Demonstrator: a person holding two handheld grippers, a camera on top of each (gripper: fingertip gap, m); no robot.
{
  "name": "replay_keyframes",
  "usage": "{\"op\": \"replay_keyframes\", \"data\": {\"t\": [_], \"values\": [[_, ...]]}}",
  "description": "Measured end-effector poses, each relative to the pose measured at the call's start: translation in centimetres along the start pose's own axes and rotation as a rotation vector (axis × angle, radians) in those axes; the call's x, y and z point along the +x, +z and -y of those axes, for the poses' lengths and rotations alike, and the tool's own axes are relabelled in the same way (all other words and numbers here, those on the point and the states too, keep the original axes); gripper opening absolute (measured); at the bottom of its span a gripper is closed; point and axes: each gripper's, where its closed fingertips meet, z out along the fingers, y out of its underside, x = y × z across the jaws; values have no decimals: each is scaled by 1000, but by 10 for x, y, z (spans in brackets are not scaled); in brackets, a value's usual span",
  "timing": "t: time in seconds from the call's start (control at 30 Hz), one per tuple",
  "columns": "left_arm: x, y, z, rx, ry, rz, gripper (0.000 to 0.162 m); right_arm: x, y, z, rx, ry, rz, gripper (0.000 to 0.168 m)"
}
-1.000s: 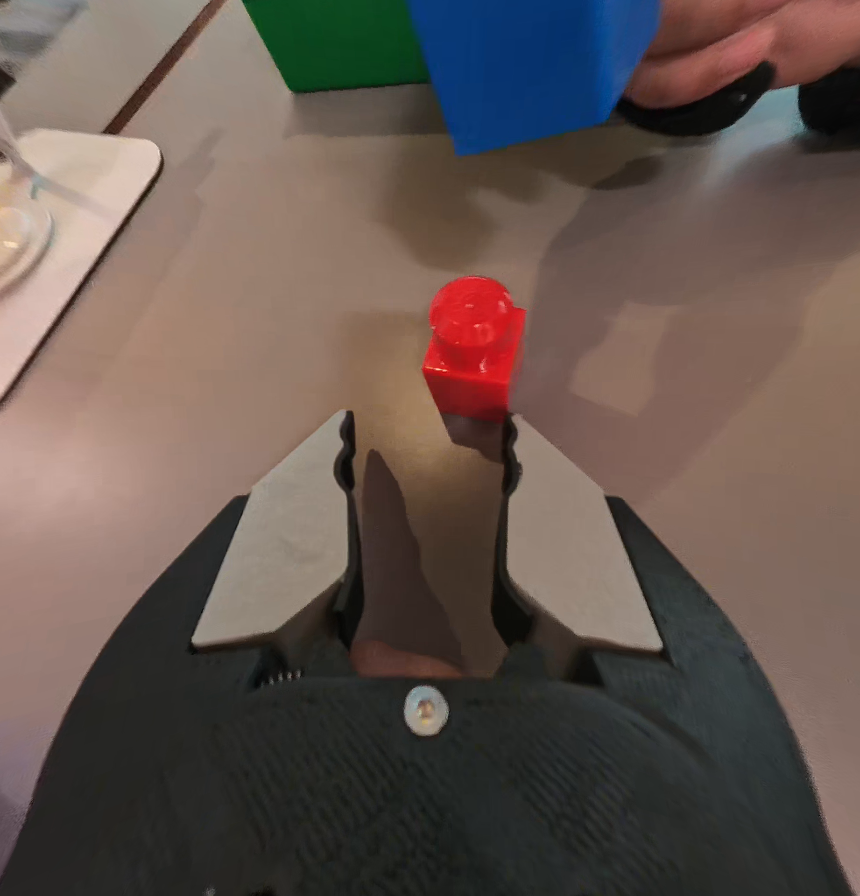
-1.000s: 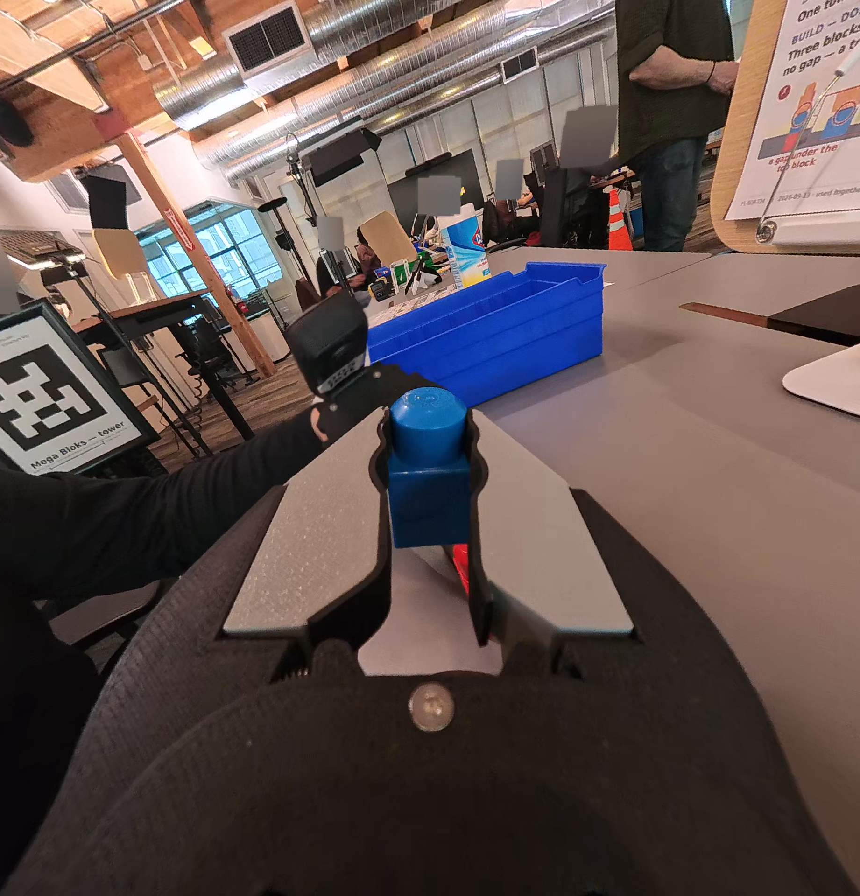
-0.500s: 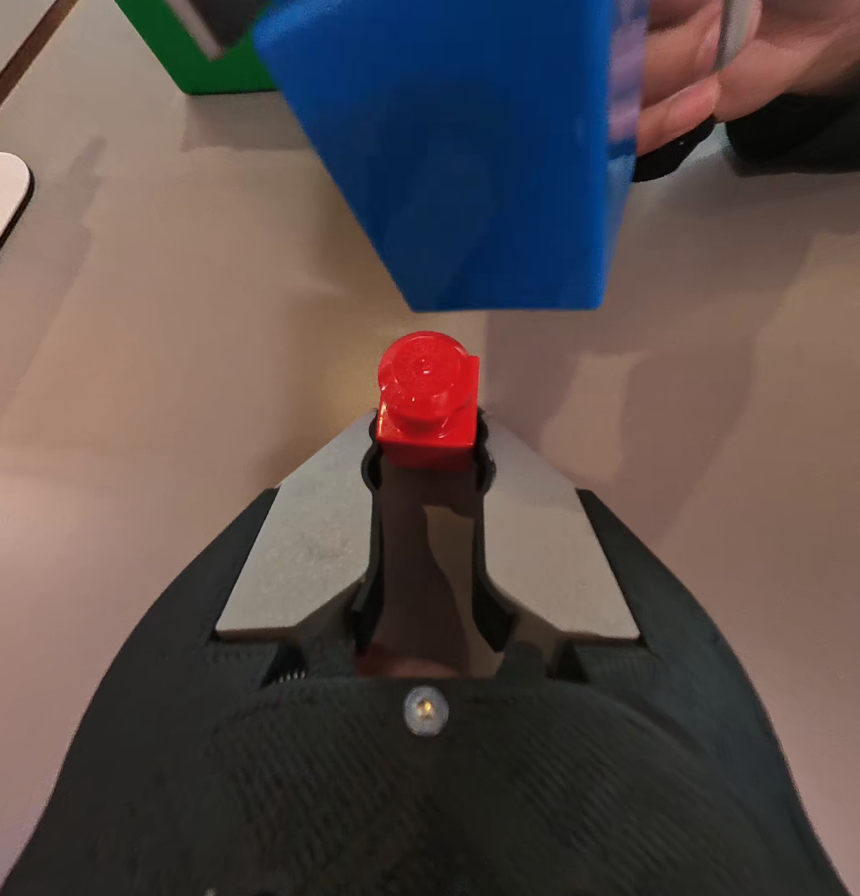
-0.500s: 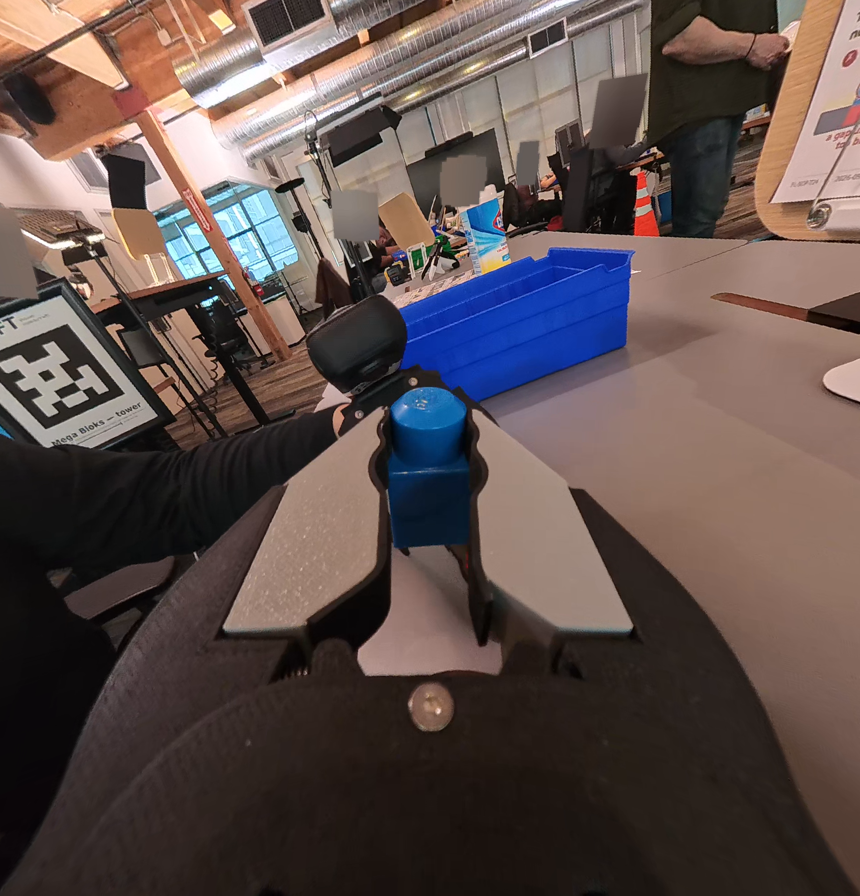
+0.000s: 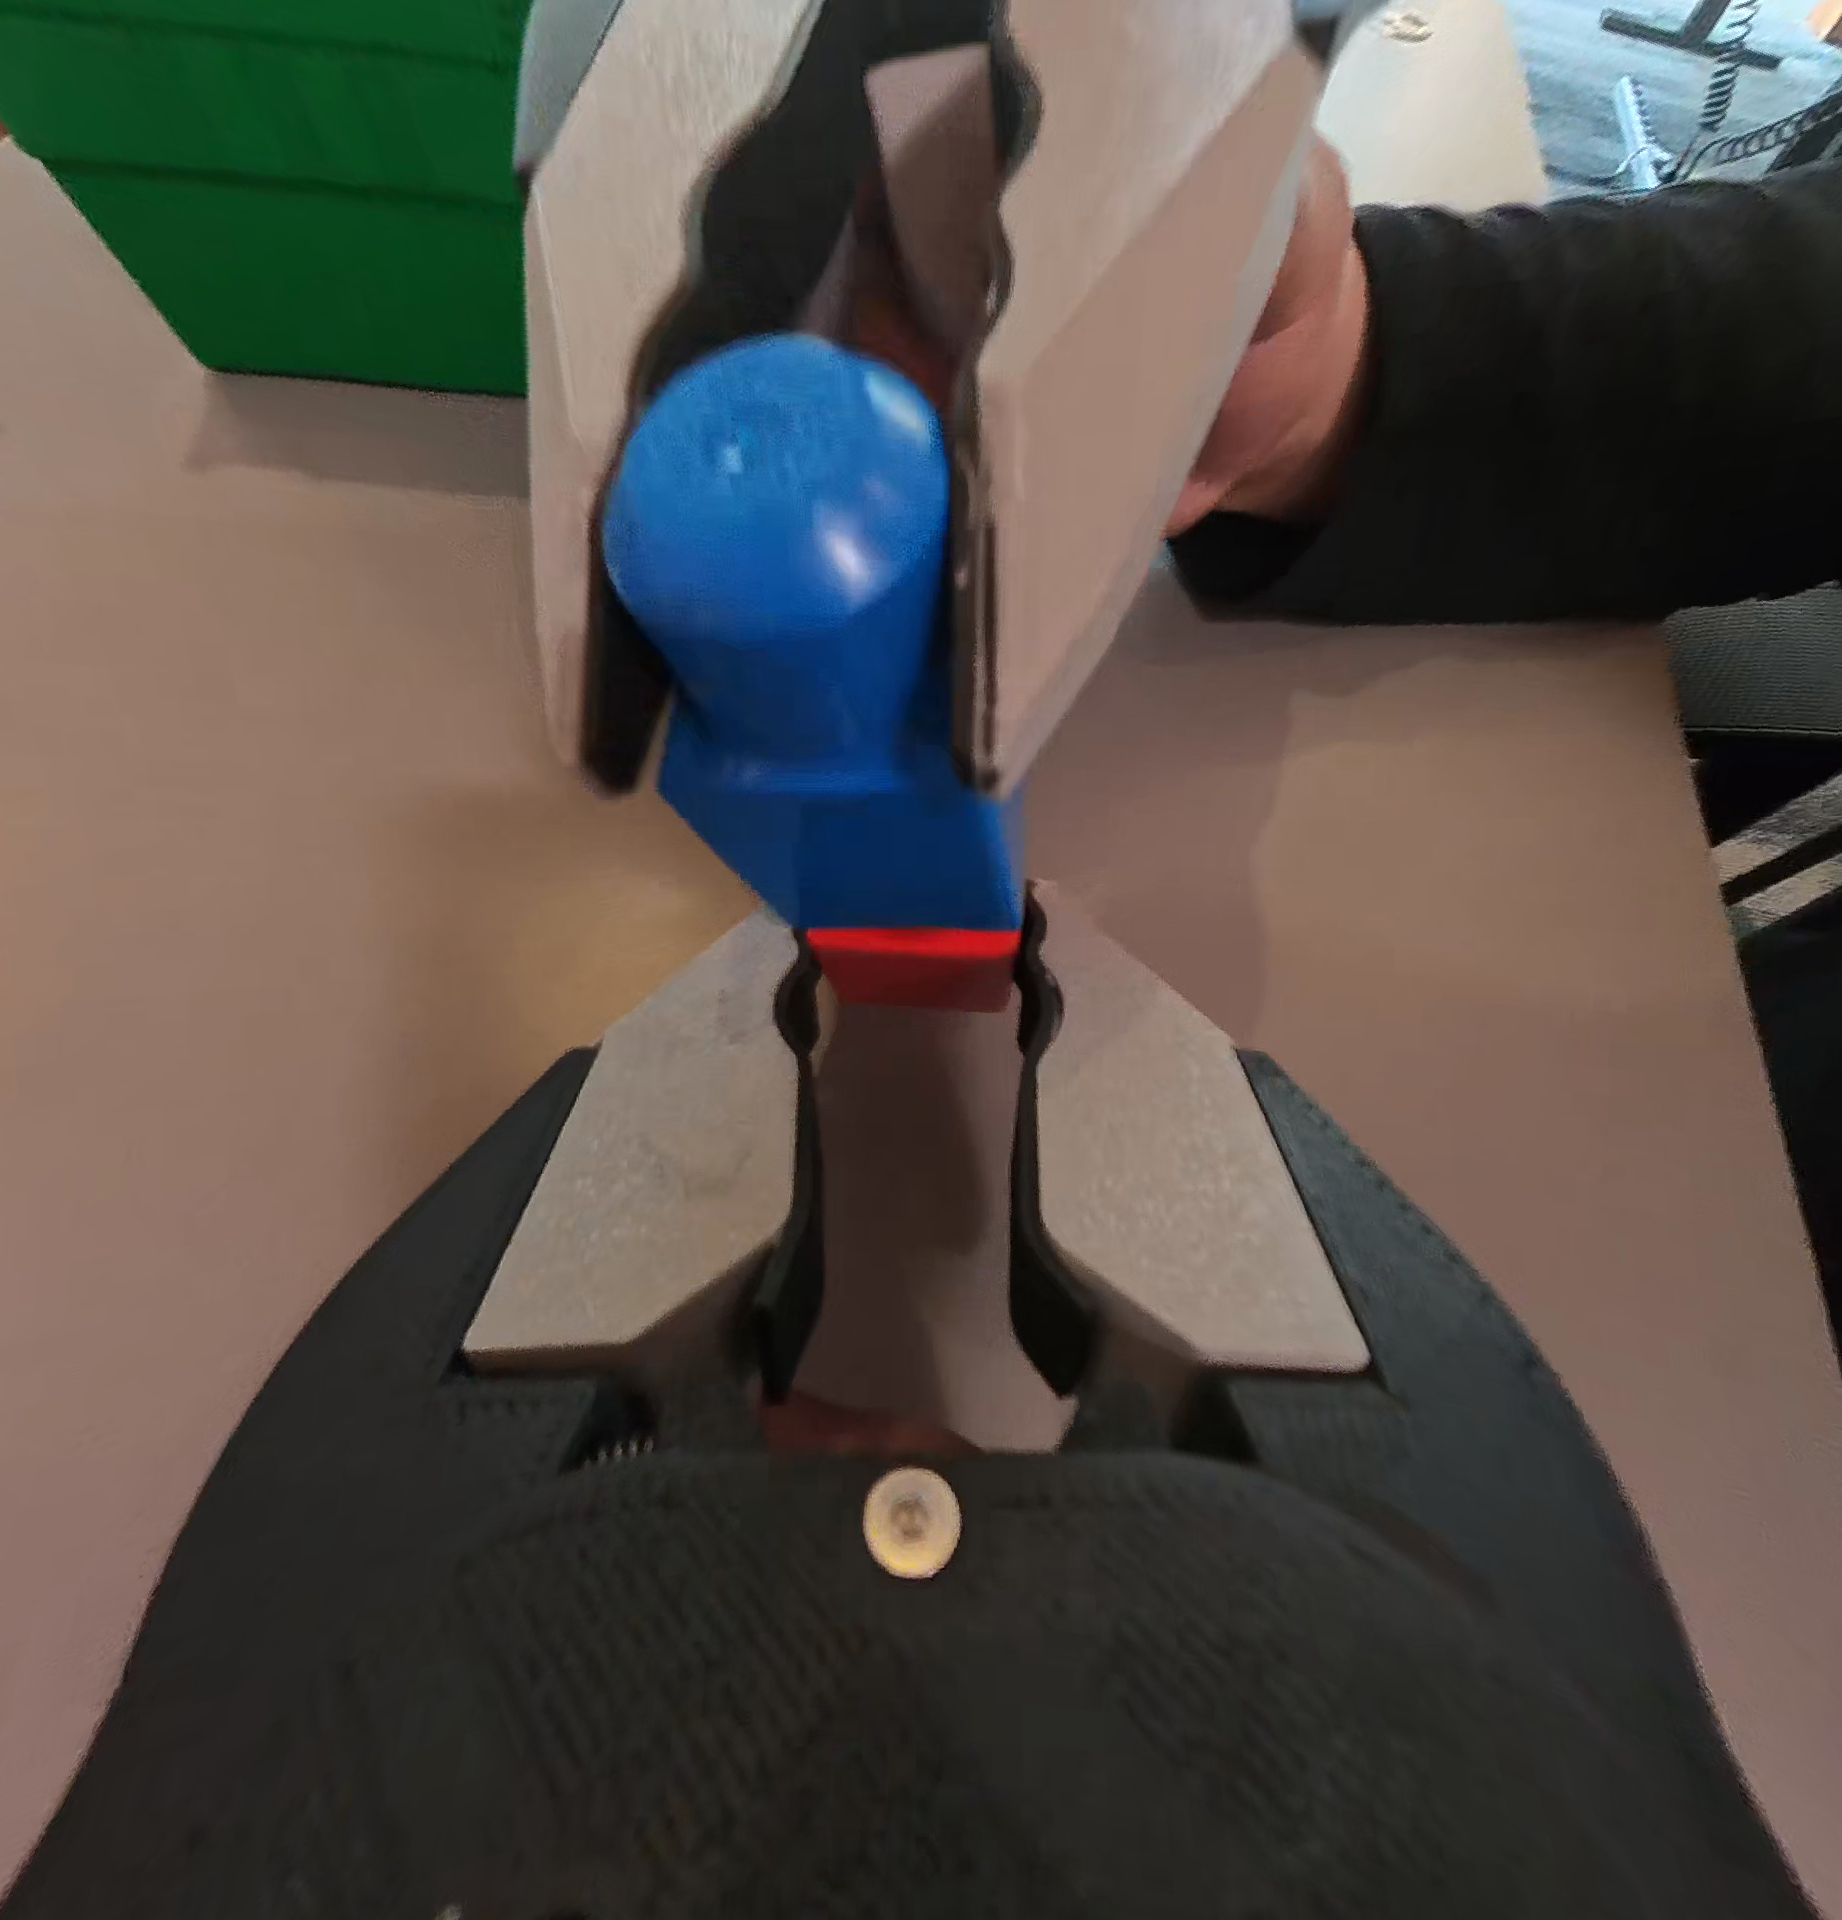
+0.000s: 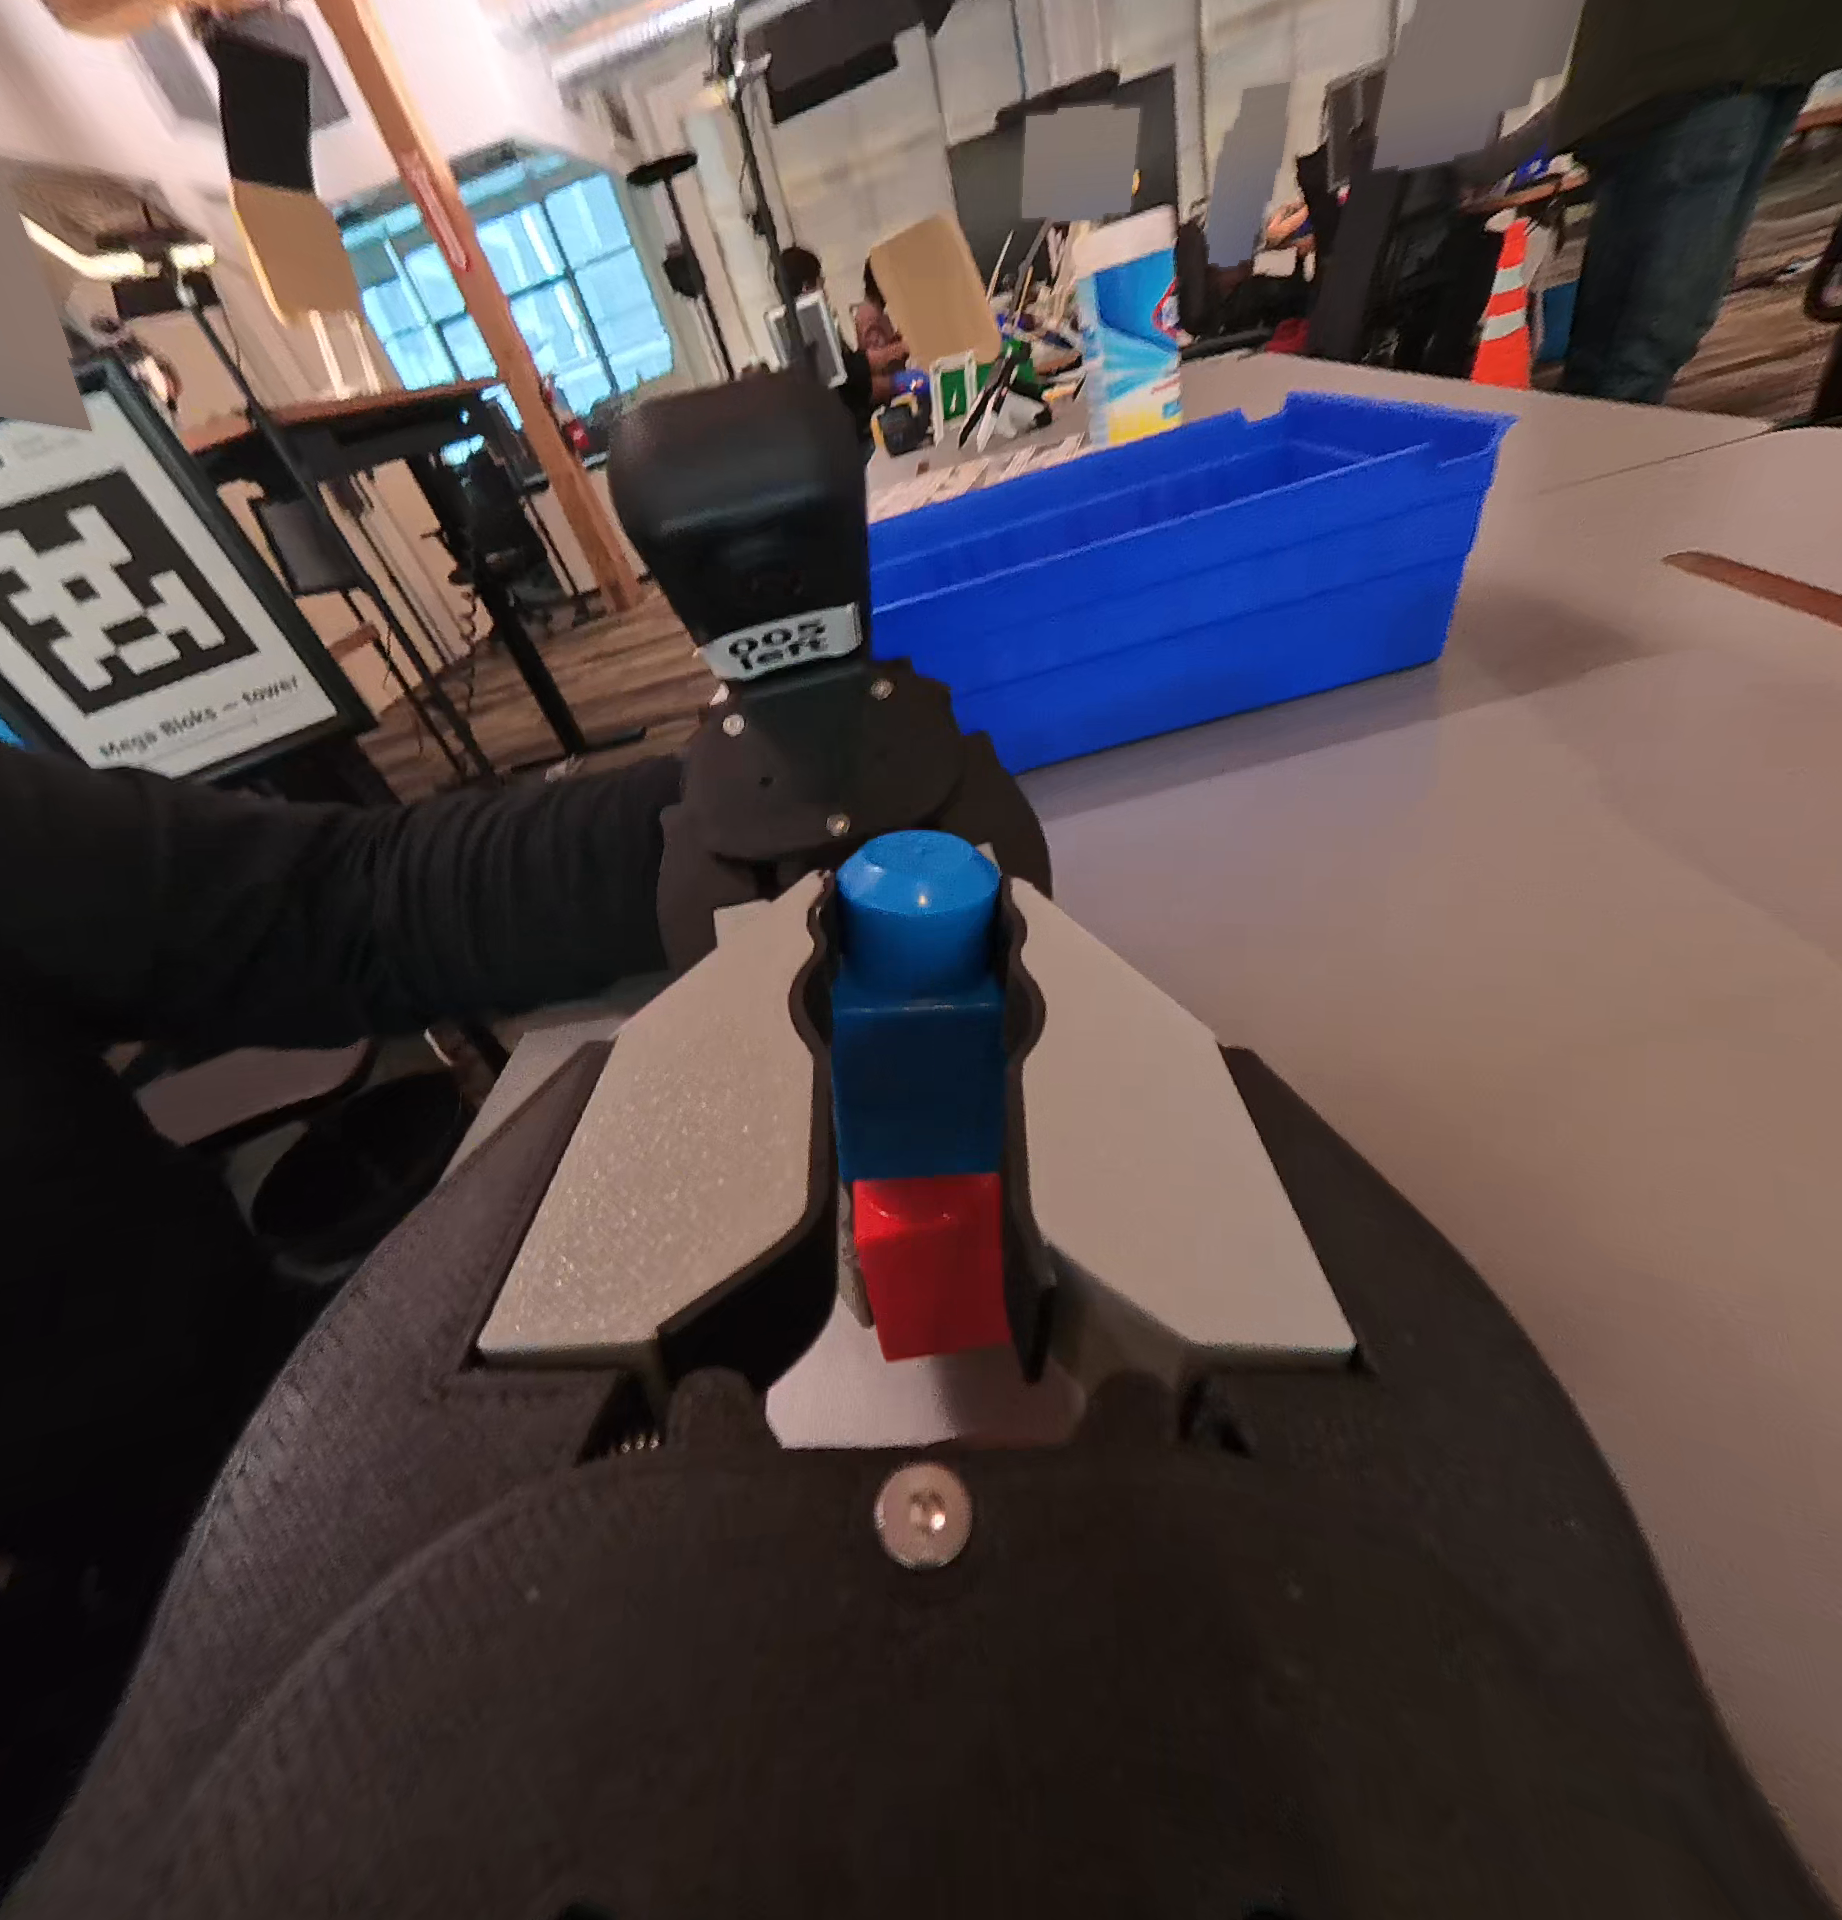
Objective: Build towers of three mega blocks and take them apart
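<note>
The right hand-held gripper [image 6: 917, 1039] is clamped on the blue plastic mega block [image 6: 917, 1049], pressed onto the red plastic mega block [image 5: 912, 968]. The left hand-held gripper [image 5: 912, 966] is clamped on the red block, whose stud is hidden. The green plastic bin [image 5: 273, 197] on the grey worktop [image 5: 273, 831] is cut off far left.

Writing on framed sign [image 6: 117, 613] w/ square code, left gripper's sticker [image 6: 787, 644], wipes tub [image 6: 1130, 322]

Your right gripper [image 6: 917, 997] has its fingers [image 6: 688, 1132] clamped on the blue block [image 6: 917, 1060], which sits on the red block [image 6: 932, 1273]. Beyond, your left gripper [image 6: 792, 727] faces you over the grey tabletop [image 6: 1468, 987], the blue bin [image 6: 1187, 613] behind it.
</note>
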Motion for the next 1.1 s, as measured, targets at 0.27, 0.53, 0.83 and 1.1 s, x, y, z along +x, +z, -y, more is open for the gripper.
{"op": "replay_keyframes", "data": {"t": [0.27,0.53,0.83,1.1], "values": [[7,-3,8,38,-2,-23,34,-9,-2,-4,-54,-29,30,27],[-3,-10,22,129,-68,19,34,2,-6,13,60,-56,-74,27],[21,-19,41,245,-134,-150,34,-20,-15,24,134,-3,111,27],[7,-21,42,254,-142,-63,33,-8,-12,28,151,-33,-17,27]]}}
